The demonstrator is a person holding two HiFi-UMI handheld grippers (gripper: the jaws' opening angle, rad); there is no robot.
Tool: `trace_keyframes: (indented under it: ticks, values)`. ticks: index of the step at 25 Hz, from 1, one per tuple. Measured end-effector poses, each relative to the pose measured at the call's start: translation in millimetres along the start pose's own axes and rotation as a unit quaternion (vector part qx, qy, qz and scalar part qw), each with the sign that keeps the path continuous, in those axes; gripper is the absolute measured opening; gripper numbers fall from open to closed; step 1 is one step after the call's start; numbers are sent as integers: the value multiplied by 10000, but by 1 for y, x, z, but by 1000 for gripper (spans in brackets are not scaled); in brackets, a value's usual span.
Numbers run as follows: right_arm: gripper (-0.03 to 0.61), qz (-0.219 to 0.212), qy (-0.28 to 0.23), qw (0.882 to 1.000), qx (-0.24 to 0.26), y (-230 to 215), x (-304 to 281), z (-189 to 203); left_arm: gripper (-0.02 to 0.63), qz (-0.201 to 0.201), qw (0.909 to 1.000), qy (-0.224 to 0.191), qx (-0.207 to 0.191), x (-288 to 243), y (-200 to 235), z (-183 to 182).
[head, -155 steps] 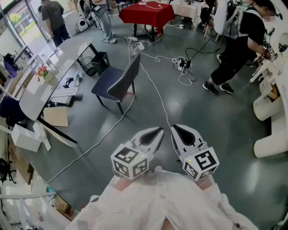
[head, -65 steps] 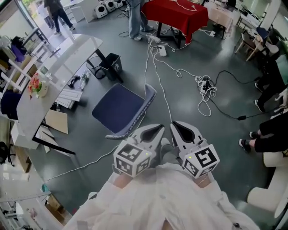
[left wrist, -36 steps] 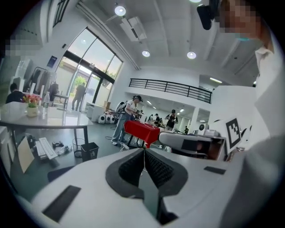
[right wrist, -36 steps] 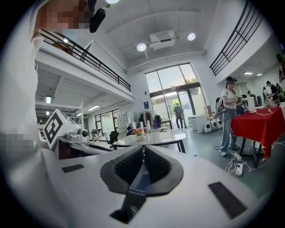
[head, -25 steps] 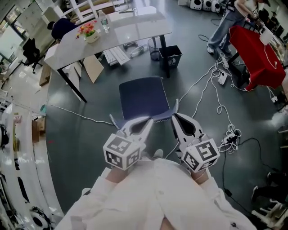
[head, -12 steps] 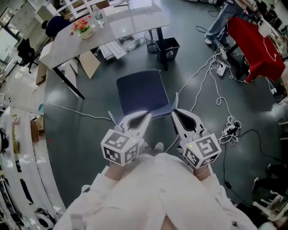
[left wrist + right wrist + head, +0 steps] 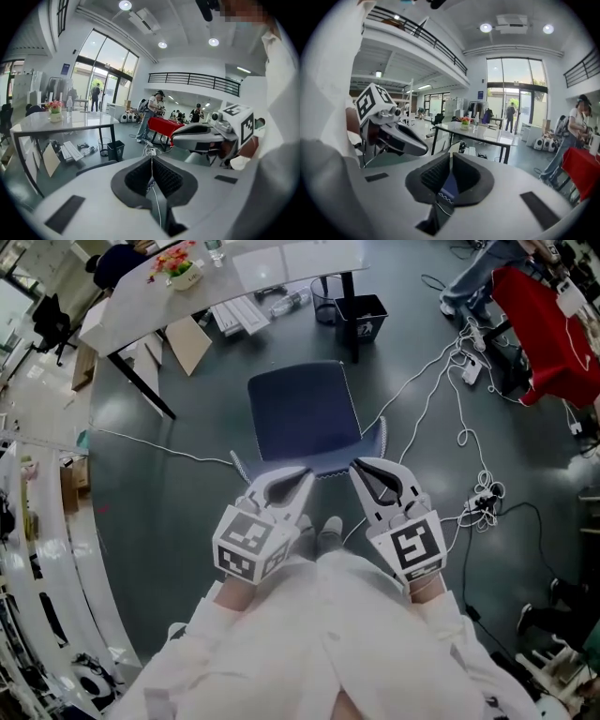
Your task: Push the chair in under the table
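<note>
- Left gripper point(image 7: 298, 476): jaws closed, empty, at the chair point(image 7: 302, 413) back.
- Right gripper point(image 7: 364, 470): jaws closed, empty, alongside.
- Chair stands clear of the table point(image 7: 187, 296).

Bright, even indoor light: round ceiling lamps point(image 7: 124, 5) glow at the top of both gripper views, and daylight pours through tall windows point(image 7: 515, 75). The white table point(image 7: 281, 266) glares; the grey floor point(image 7: 187, 521) carries pale reflections. Heavy fisheye bending throughout, with black corners in the gripper views
</note>
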State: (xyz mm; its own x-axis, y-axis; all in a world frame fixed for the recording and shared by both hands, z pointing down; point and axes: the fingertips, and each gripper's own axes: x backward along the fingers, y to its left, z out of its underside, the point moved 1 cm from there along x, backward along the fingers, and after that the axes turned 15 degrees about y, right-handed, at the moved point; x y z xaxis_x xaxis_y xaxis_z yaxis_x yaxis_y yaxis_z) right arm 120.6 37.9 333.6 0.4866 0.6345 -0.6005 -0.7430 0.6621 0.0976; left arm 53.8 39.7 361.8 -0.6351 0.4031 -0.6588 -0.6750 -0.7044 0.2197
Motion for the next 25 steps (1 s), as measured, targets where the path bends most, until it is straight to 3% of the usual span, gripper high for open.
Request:
trace_keyframes:
  ticks: [3, 7, 13, 25]
  values:
    - [38, -144, 141, 9994, 268, 9, -15, 4, 17, 6, 9996, 123, -242, -6, 2, 6]
    - [38, -495, 374, 9978, 226, 20, -30, 11, 17, -88, 9977, 271, -622, -14, 12, 17]
    - [38, -755, 661, 9943, 351, 25, -50, 27, 17, 42, 9978, 501, -440, -23, 22, 36]
    - [40, -775, 1260, 9848, 908, 29, -73, 61, 18, -71, 9936, 885, -704, -31, 34, 71]
